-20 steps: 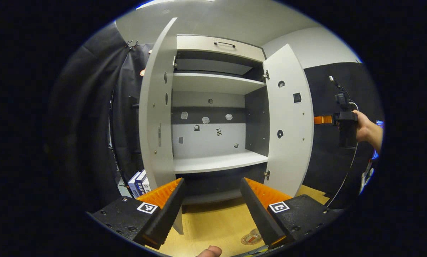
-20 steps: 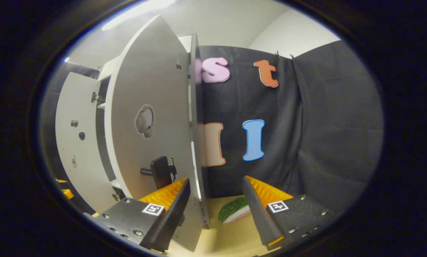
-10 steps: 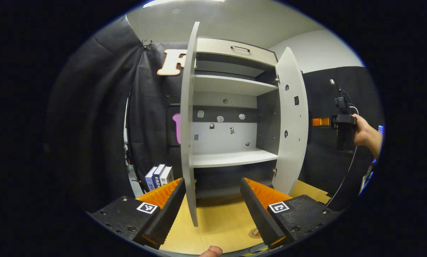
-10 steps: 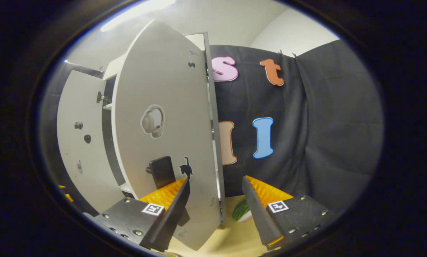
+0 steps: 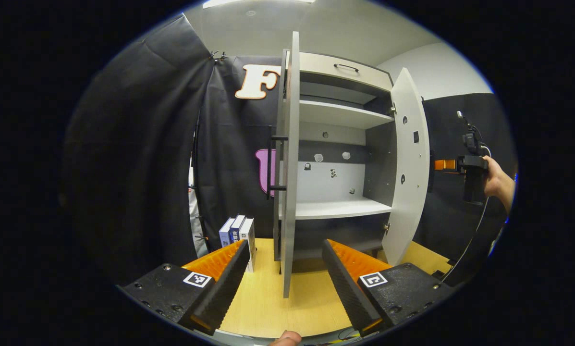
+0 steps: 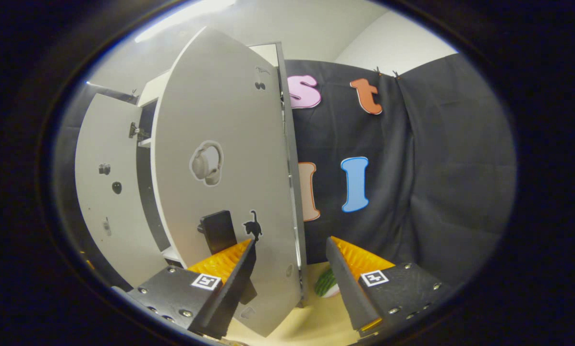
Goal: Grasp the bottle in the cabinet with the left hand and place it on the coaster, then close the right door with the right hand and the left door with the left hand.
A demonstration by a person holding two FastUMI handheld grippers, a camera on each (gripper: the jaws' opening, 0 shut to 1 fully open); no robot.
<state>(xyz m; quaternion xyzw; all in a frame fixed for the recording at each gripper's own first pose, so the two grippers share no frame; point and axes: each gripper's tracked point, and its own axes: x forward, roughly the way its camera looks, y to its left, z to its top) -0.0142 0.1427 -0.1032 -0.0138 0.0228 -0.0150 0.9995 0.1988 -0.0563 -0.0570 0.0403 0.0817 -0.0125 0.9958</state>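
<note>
I see a staged recording booth: black cloth draped as walls around a lone cabinet on a wooden tabletop.

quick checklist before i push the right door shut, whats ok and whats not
1. Right hand-held gripper open around the right door edge: ok.
2. Left hand-held gripper open and empty: ok.
3. Cabinet shelf bare of the bottle: ok.
4. Bottle resting on the coaster: cannot tell.
5. Left door wide open, its edge between the left fingers: ok.
6. Right door closed: not ok, it stands open.
</note>
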